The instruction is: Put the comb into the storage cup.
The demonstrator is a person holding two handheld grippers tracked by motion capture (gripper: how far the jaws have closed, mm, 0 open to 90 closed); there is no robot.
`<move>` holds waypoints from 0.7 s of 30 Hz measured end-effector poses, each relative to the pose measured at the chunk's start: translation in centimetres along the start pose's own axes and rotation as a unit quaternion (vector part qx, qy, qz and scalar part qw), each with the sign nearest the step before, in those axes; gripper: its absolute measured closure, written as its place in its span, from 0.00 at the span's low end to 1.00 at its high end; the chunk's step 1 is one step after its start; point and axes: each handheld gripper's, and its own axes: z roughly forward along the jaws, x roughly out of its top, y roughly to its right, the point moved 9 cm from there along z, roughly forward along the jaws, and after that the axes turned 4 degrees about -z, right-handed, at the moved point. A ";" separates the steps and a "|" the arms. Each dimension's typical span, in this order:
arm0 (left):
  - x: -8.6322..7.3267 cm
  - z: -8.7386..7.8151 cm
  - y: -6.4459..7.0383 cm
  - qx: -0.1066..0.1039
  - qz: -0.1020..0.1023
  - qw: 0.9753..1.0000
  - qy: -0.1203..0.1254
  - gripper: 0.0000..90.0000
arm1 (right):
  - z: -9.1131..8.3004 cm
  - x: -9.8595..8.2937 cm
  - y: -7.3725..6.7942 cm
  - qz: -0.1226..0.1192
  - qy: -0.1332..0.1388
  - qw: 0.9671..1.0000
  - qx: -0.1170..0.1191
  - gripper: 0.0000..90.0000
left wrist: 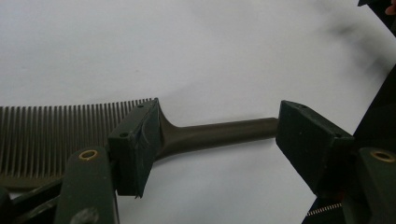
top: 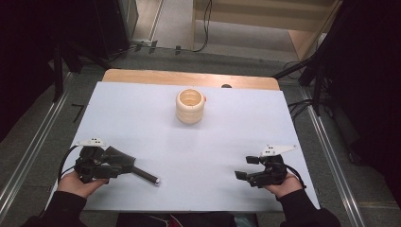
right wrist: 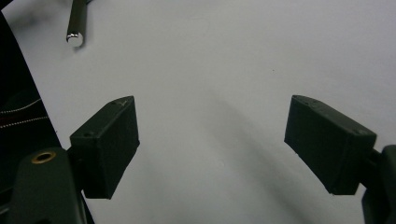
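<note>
A white tabletop (top: 142,123) fills most of the high view, with a strip of bare wood along its far edge. Near the far centre stands a cream ribbed cup (top: 190,106), upright, its open mouth facing up, well apart from both grippers.

At the near left lies a dark comb (top: 127,165). Its long axis runs roughly left to right across the table, slanting slightly toward the person. The toothed blade is at the left end and the round handle points right, ending in a shiny tip. In the left gripper view the comb (left wrist: 196,135) lies flat, teeth pointing up in that view, handle reaching toward the far jaw.

The left gripper (top: 101,163) is held low over the comb's blade by a hand (top: 78,184) in a dark sleeve. Its jaws stand wide apart astride the handle, not closed on it; whether either pad touches the comb cannot be told.

The right gripper (top: 246,168) rests near the table's right front, held by the other hand (top: 283,185), pointing left. Its jaws are wide open and hold nothing.
</note>
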 end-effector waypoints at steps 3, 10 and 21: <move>-0.3 -0.3 -0.6 0.018 -0.001 1.000 -0.005 0.36 | 0.1 0.1 0.0 -0.001 -0.001 1.000 0.003 0.17; -1.0 -0.8 -1.8 0.035 -0.028 0.999 -0.012 0.44 | 0.4 0.3 0.0 -0.003 -0.002 1.000 0.006 0.17; -1.7 -1.2 -3.1 0.061 -0.013 0.997 -0.035 1.00 | 0.5 0.3 -0.1 -0.007 -0.003 1.000 0.008 0.17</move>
